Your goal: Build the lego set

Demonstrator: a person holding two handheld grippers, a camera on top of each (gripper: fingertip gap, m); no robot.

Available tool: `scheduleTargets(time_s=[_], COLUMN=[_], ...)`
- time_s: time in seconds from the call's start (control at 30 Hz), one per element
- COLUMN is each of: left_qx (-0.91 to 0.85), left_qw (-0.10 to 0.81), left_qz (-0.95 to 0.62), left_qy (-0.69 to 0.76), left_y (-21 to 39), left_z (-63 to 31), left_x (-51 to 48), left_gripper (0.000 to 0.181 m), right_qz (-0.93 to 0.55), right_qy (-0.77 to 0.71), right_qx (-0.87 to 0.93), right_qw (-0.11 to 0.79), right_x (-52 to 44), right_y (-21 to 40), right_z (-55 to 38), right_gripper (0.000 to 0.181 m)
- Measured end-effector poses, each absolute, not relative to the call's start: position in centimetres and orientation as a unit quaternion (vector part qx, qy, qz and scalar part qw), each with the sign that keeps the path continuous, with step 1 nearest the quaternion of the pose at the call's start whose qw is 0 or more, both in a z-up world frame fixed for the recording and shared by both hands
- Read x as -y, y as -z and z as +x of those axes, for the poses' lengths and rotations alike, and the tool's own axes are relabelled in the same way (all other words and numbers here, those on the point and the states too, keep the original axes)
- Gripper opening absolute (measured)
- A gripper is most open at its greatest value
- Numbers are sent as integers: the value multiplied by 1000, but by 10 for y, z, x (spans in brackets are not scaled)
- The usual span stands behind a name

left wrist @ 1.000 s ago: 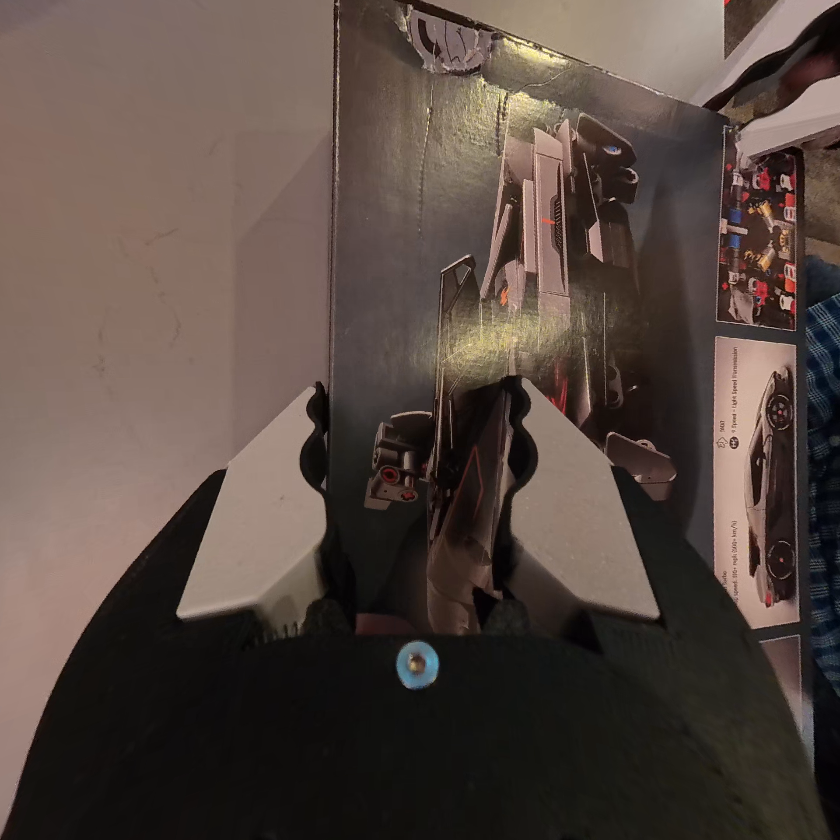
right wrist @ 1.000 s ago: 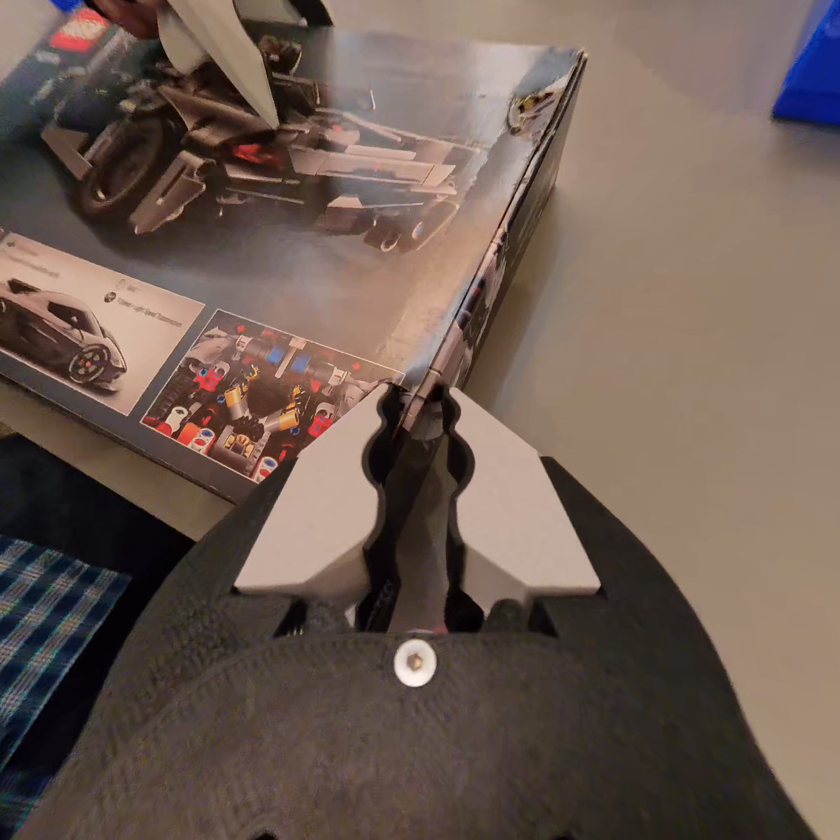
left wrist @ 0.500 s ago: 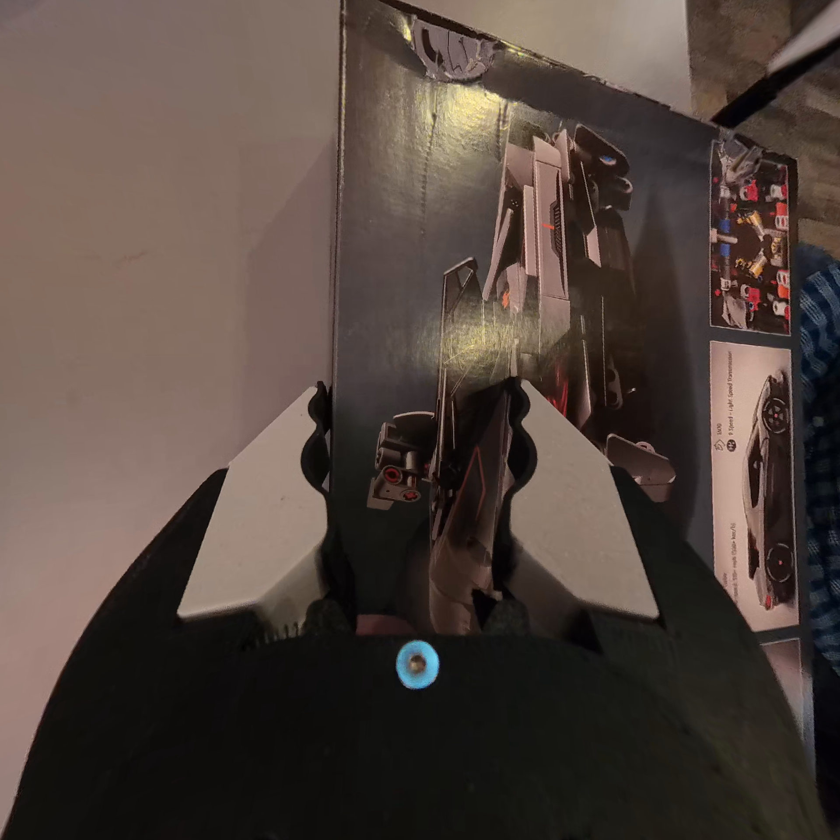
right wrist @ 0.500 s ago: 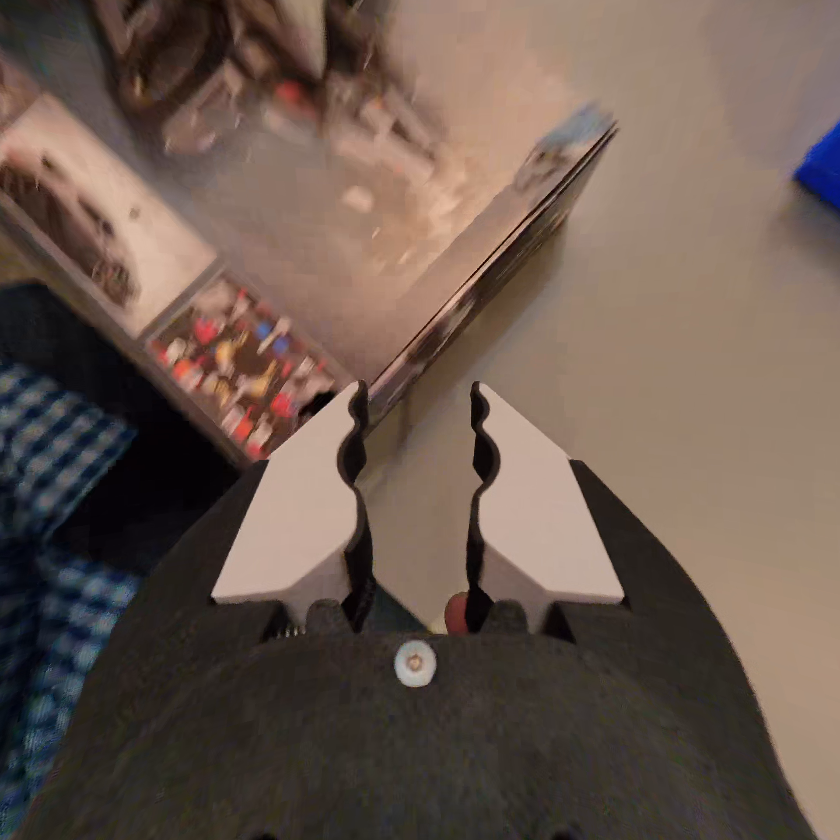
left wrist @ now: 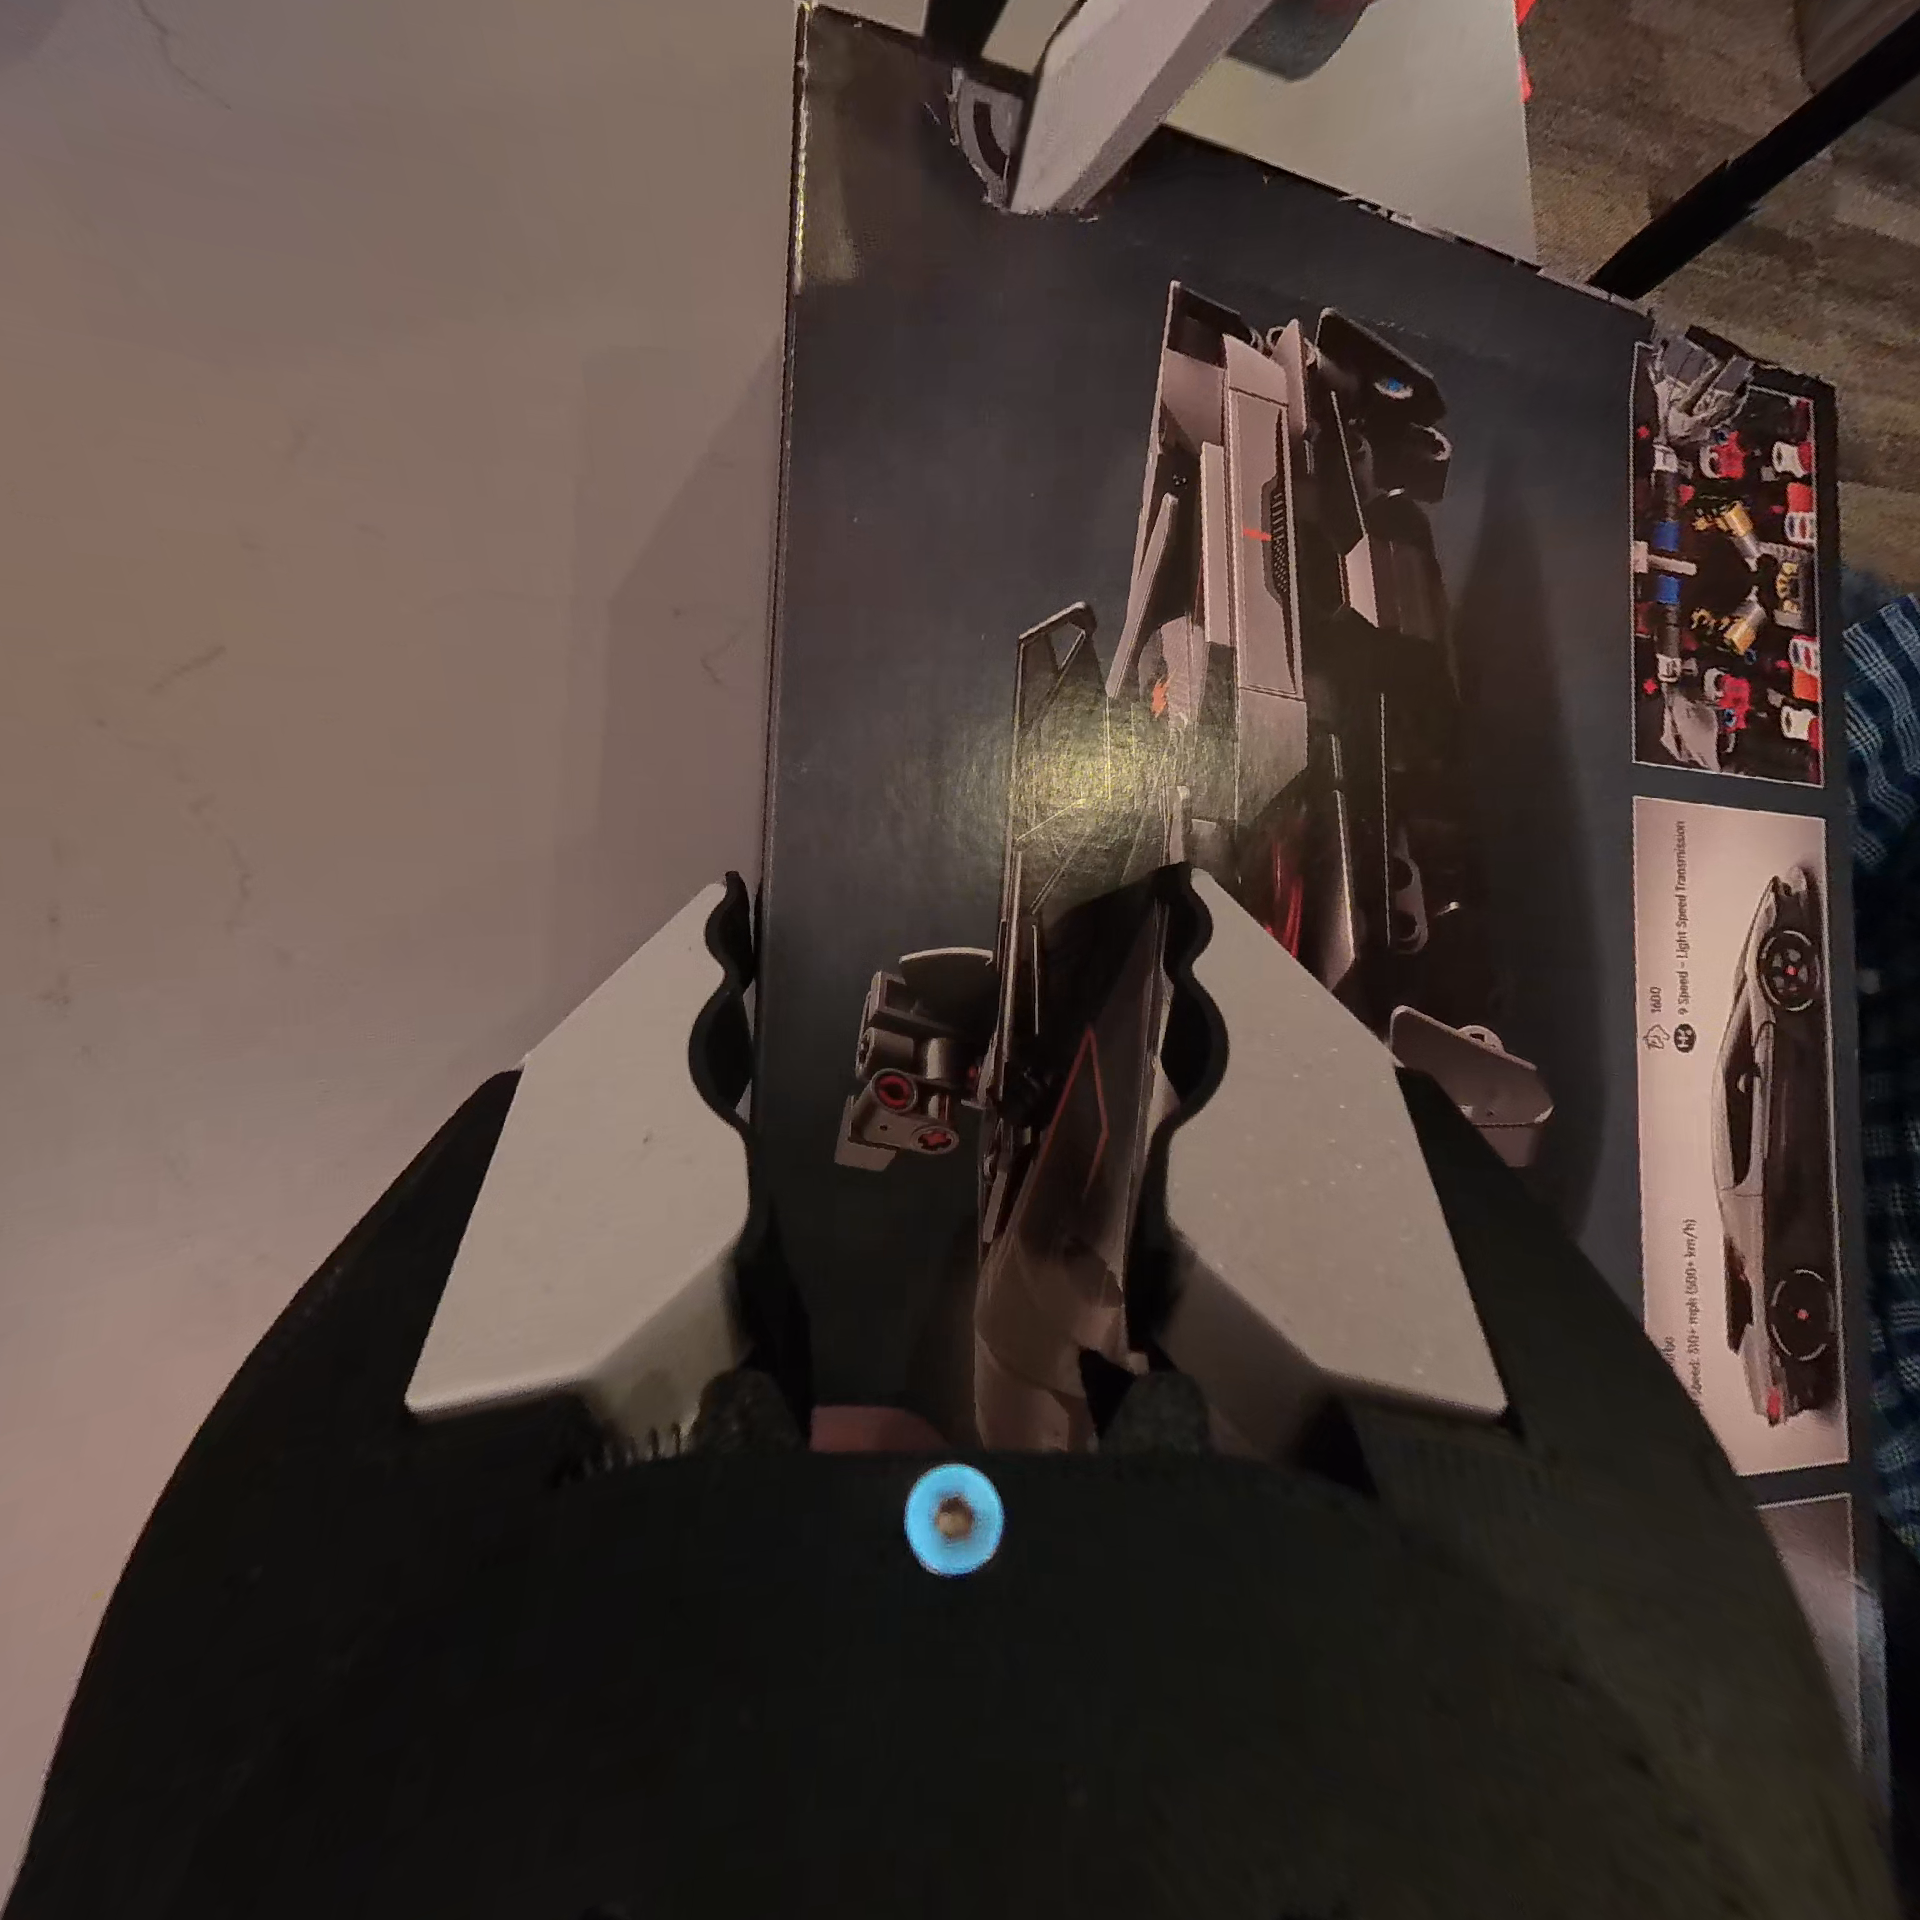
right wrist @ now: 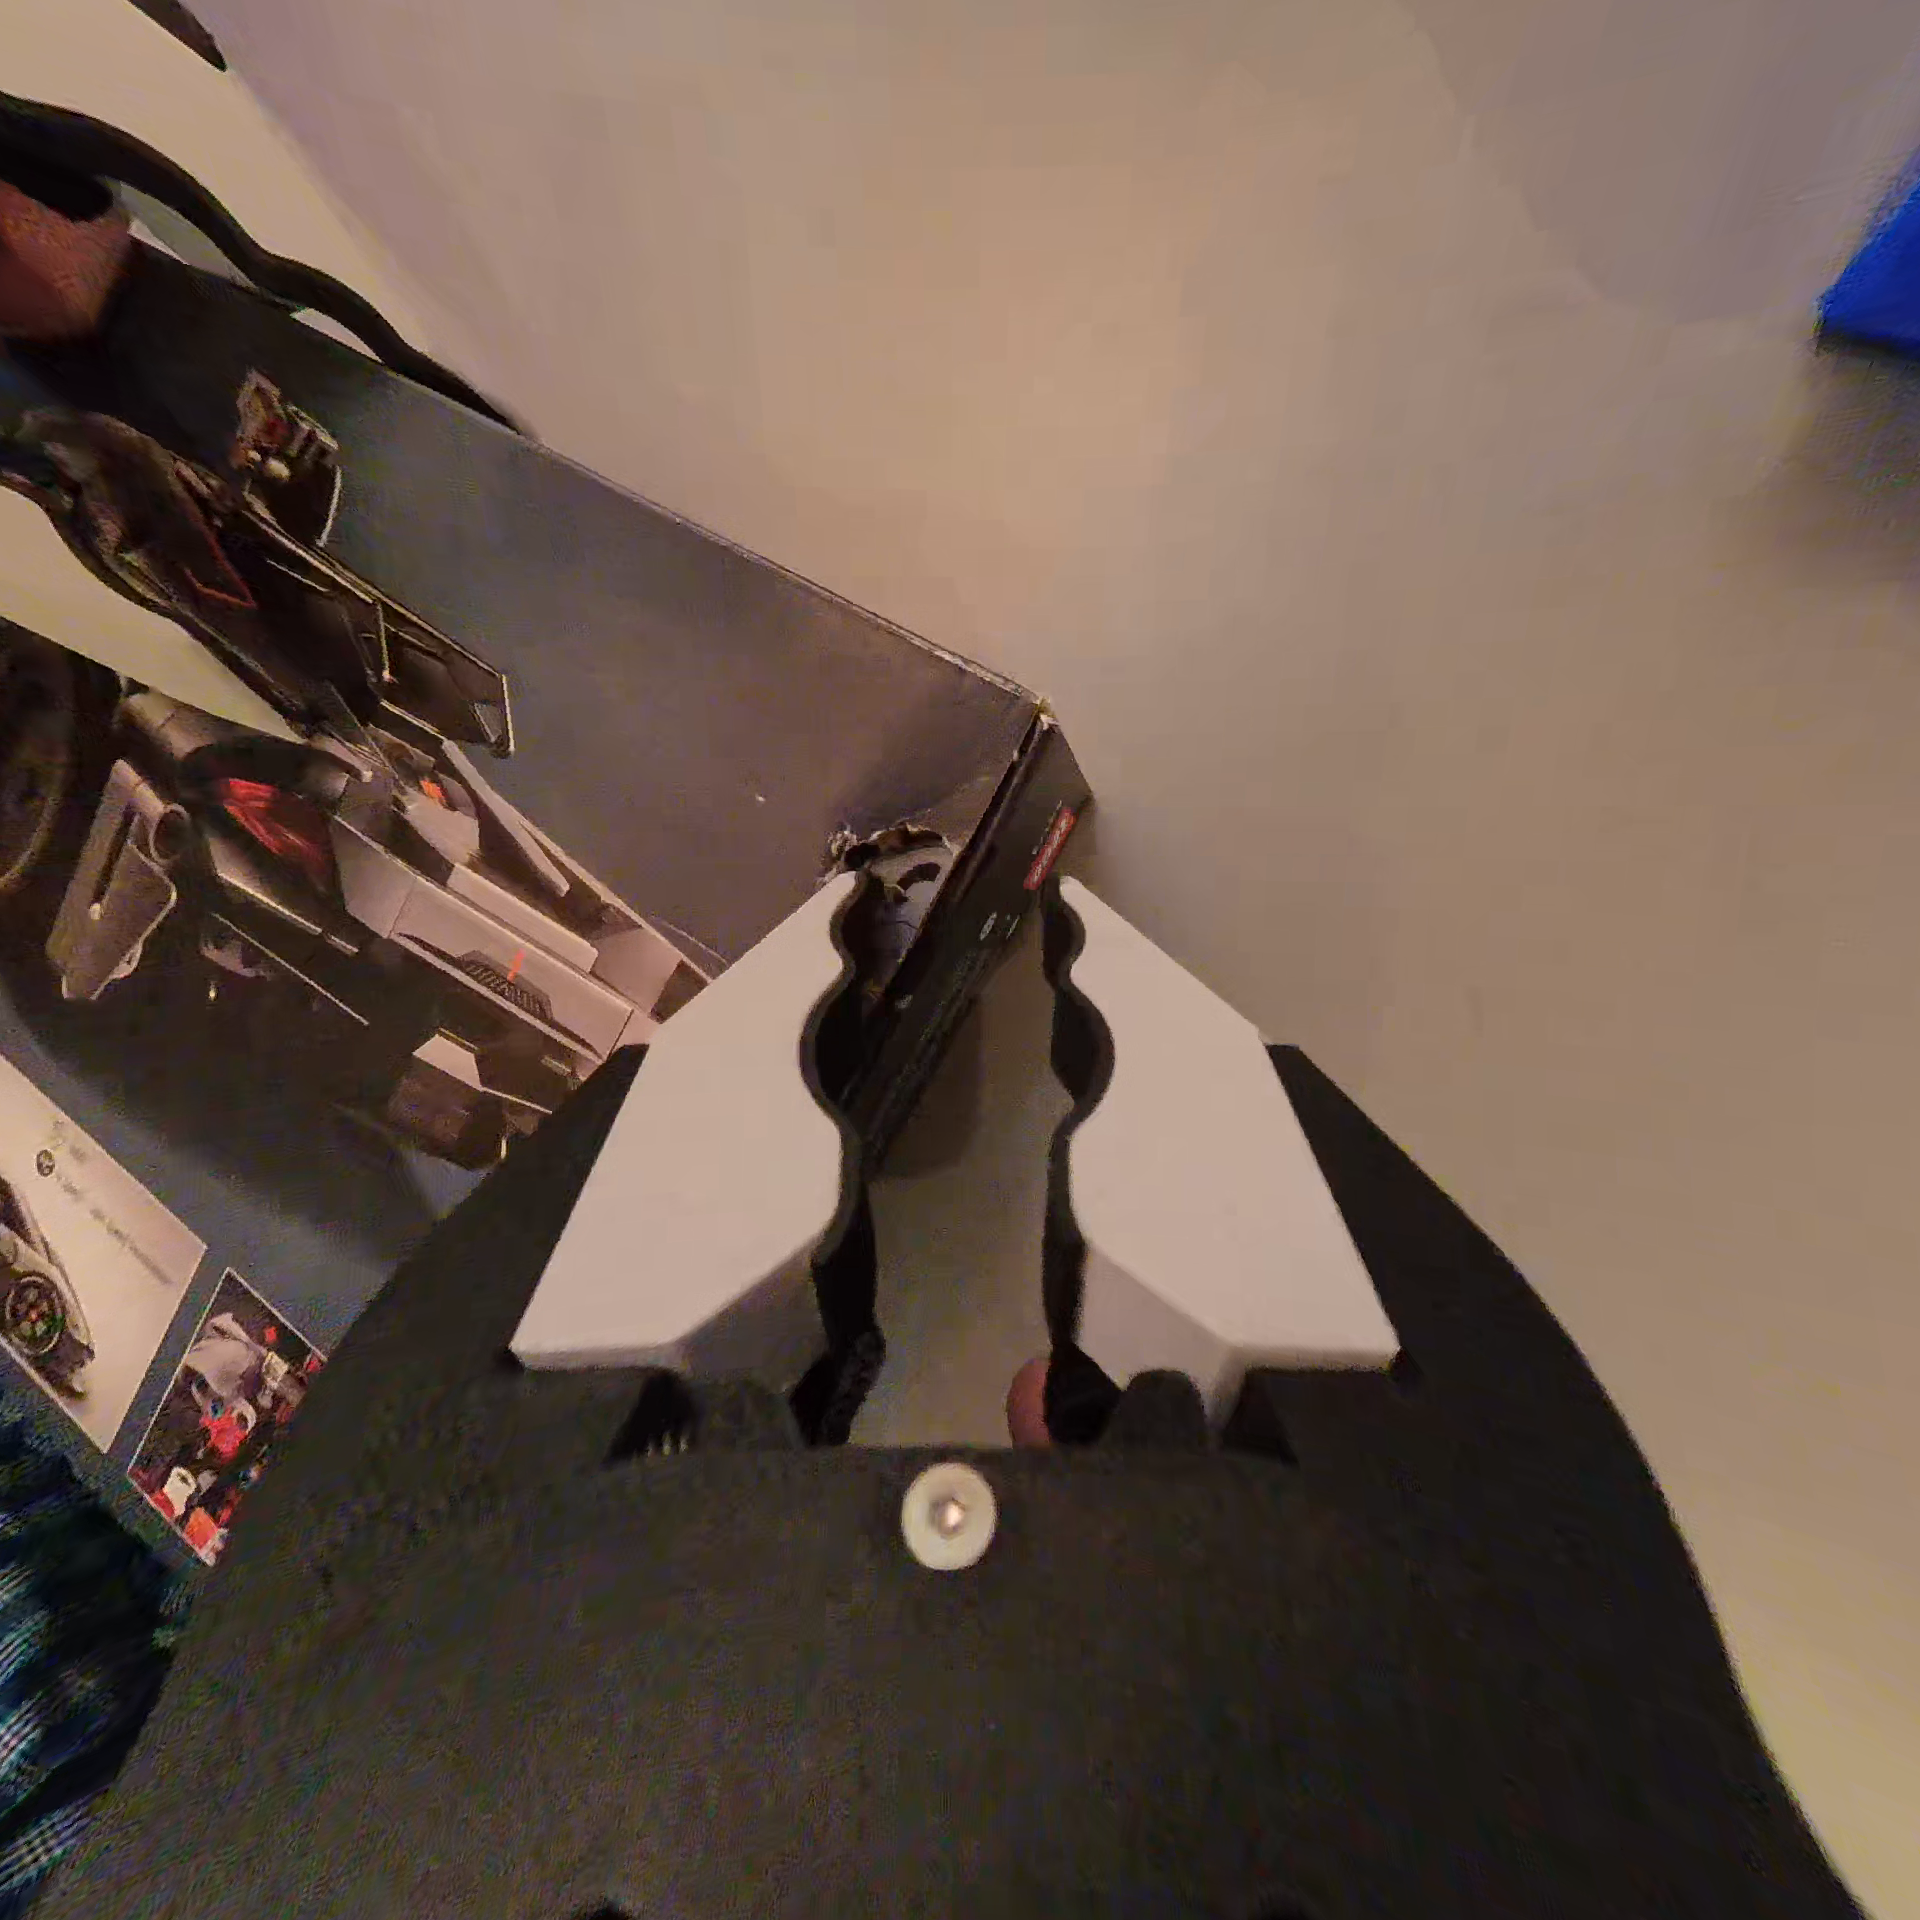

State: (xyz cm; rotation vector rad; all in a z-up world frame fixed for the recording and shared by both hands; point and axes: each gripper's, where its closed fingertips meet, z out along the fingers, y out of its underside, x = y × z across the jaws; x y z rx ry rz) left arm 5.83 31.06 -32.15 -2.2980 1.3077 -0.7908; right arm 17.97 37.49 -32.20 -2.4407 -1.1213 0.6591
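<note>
The lego box (left wrist: 1299,644) lies flat on the pale table (left wrist: 364,520), its dark printed face up, with a grey car model across the middle and small inset pictures along the side nearest the person; the left gripper (left wrist: 961,904) straddles one long edge of it, the left finger on the table side of that edge and the right finger over the printed face, so the box edge runs up from between the two fingers and away; the fingers stand apart about the box's rim, and from this angle it is hard to say whether they actually press it or merely bracket it. Beyond the fingertips, at the far end of the box, a torn tab shows in the cardboard; the right gripper (left wrist: 1122,94) reaches in there from above, pale and partly cut off by the frame.

In the right wrist view the right gripper (right wrist: 951,883) has its fingers parted, with the far corner of the lego box (right wrist: 644,665) between them; the torn spot (right wrist: 894,847) sits just ahead of the left fingertip, and the narrow black end panel (right wrist: 987,925) slants down through the gap, closer to the left finger; the right finger is over bare table. A blue object (right wrist: 1881,281) lies well off to the right of the fingers; a checked cloth (right wrist: 52,1683) shows low on the left.
</note>
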Motion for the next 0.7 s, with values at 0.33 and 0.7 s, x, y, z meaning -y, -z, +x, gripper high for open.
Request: scheduleTargets(time_s=[0.33,0.7], left_qx=[-476,-476], left_qw=[191,194], left_qz=[-814,-811], left_qy=[272,280], left_y=[324,325], left_z=[59,60], left_x=[-311,-313], left_gripper=[78,78], right_qz=[-871,-819], right_qy=[-133,-322], right_qx=[459,399], right_qw=[116,257], right_x=[-377,-381], right_y=[341,329], right_z=[177,166], right_gripper=[17,25])
